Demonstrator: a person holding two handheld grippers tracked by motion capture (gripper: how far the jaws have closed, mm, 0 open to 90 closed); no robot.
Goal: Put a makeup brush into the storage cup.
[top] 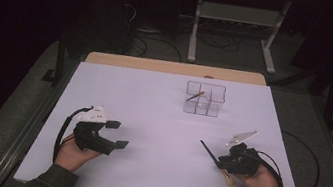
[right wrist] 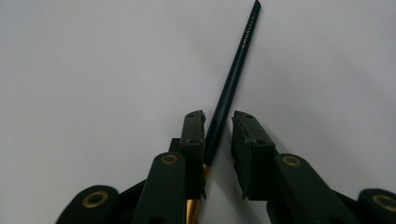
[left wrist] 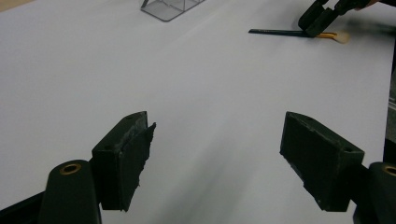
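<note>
The thing in hand is a makeup brush (right wrist: 232, 79), long and thin, with a dark handle, a gold collar and a soft pale tip. In the high view it lies on the white table (top: 157, 137) at about 4 o'clock from the table's middle, and its dark end points up toward 11 o'clock. Its pale tip sits down by the person's right hand (top: 262, 182).

The right gripper (right wrist: 218, 135) is around the brush. Its two black jaws stand close on each side of the handle, just above the gold collar. The left jaw looks like it touches the handle. There is a small gap at the right jaw, so the brush is not squeezed yet.

I think the brush is very light and stiff, and the smooth handle could slip or roll. The soft tip would bend and get messy, so it is best to grab the hard handle near the collar, as here.

A clear box (top: 204, 99) with little rooms stands at 12 o'clock, well apart from the brush. Another brush (top: 195, 96) leans in one of its rooms. This brush will likely go there too.

The left gripper (left wrist: 217, 154) rests at 8 o'clock, in the left hand (top: 72, 154). Its jaws stand wide apart with nothing between them, just bare table
</note>
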